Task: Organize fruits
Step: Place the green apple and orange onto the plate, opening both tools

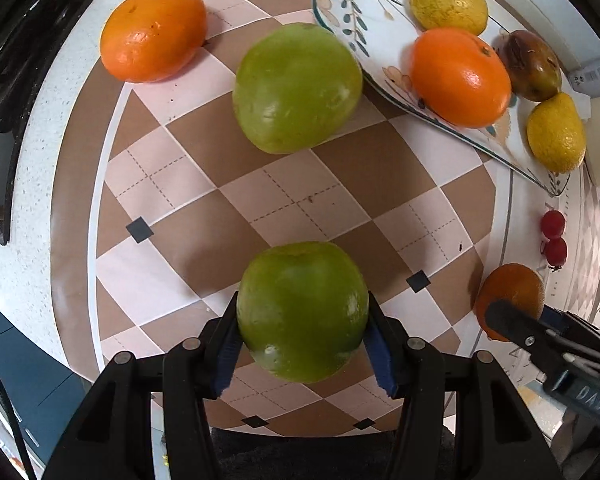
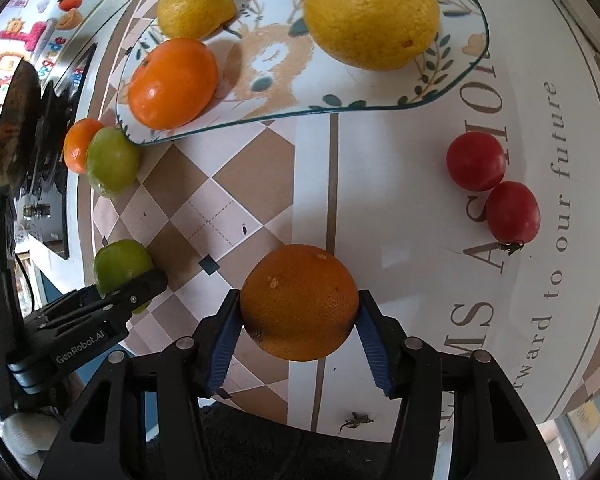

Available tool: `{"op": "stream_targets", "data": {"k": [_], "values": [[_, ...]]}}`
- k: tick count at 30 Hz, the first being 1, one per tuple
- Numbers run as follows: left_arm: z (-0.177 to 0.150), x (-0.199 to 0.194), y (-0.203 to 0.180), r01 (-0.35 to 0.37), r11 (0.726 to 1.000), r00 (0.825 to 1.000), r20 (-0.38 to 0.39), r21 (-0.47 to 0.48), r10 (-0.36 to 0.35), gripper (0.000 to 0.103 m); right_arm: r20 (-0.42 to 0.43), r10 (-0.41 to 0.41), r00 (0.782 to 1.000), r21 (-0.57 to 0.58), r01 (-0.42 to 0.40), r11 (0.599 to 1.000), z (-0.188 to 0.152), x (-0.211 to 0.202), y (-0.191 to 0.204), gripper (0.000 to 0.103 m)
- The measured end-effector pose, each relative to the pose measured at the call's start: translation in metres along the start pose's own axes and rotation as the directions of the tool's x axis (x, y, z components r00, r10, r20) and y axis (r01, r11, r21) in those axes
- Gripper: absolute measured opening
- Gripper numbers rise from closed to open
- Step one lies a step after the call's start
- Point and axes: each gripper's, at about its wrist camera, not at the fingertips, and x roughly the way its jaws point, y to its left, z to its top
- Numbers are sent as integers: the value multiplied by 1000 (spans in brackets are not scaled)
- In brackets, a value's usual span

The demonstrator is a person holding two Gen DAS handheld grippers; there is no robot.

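Both claws are gripping fruit: the left claw [image 1: 302, 344] is clamping a round green fruit [image 1: 302, 312], the right claw [image 2: 298, 334] a dull orange citrus [image 2: 299, 302], both low over the checked desk [image 1: 340, 184]. Judged next: carrying each to the flower-patterned oval plate [image 2: 380, 96], already holding lemons and an orange. Only the right view is showing two red tomatoes [image 2: 492, 188] plainly; only the left, the loose bright orange [image 1: 154, 34] in full
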Motion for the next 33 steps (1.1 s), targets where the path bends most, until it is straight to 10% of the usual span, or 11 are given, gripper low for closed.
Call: {"op": "stream_targets", "data": {"k": [7,14,29,33], "values": [[7,-40,-23,89,996,994,69,21,-90,52,111,69,991,13,-71,997,18,-47,7,58],[82,-94,-34,114,992,982,143,60,-122,52,203,84,975,17,-89,996,97,-88,23,58],[167,-42,-9,107,994,993,-49,6,-107,53,147,9,989,25,-13,1000,150,-59,32,69],[172,-44,0,157,987,987,-39,-29,-158,91,165,-7,986,30,2,1000,145,-70,29,82]]}}
